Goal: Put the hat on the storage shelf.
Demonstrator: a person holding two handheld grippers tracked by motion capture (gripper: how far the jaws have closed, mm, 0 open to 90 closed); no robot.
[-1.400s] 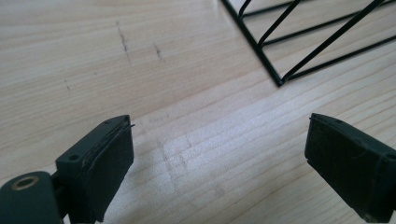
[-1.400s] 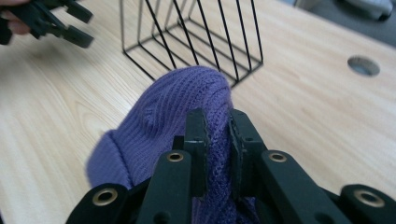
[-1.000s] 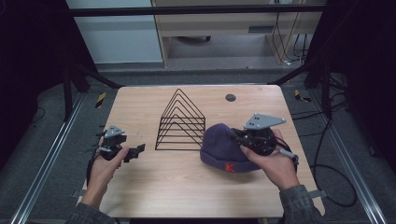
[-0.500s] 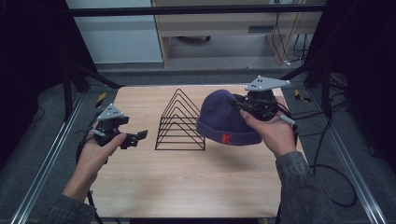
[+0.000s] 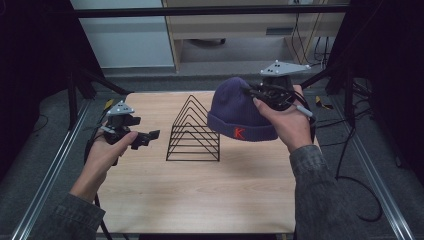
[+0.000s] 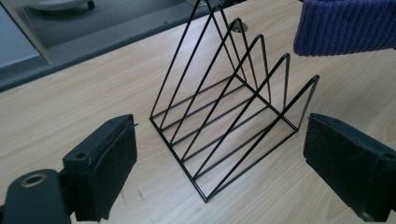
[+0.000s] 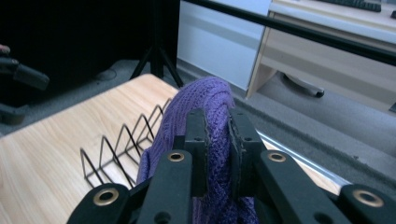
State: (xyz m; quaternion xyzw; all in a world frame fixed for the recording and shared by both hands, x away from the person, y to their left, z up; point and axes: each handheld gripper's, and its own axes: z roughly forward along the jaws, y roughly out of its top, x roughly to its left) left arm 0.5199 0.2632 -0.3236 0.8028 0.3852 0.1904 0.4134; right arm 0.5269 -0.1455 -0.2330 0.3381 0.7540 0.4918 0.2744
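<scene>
A purple knit beanie [image 5: 239, 111] with a red K on its cuff hangs in the air above the table's right half, beside the black wire rack [image 5: 194, 131]. My right gripper [image 5: 252, 95] is shut on the beanie's fabric [image 7: 205, 116], whose folds bulge over the jaws. The rack [image 6: 233, 107], a row of triangular wire dividers, stands on the table's middle. My left gripper [image 5: 150, 137] hovers left of the rack, open, with nothing between its pads [image 6: 105, 161]. The beanie's cuff [image 6: 345, 25] hangs at the top right of the left gripper view.
The wooden table [image 5: 200, 190] has free surface in front of the rack. Metal rails [image 5: 47, 170] run along both sides. A shelf unit [image 5: 240, 25] stands beyond the far edge. Cables [image 5: 350, 150] trail off to the right.
My right gripper has lifted the beanie off the table and carried it up and away from the person. My left gripper has risen a little and moved toward the rack.
</scene>
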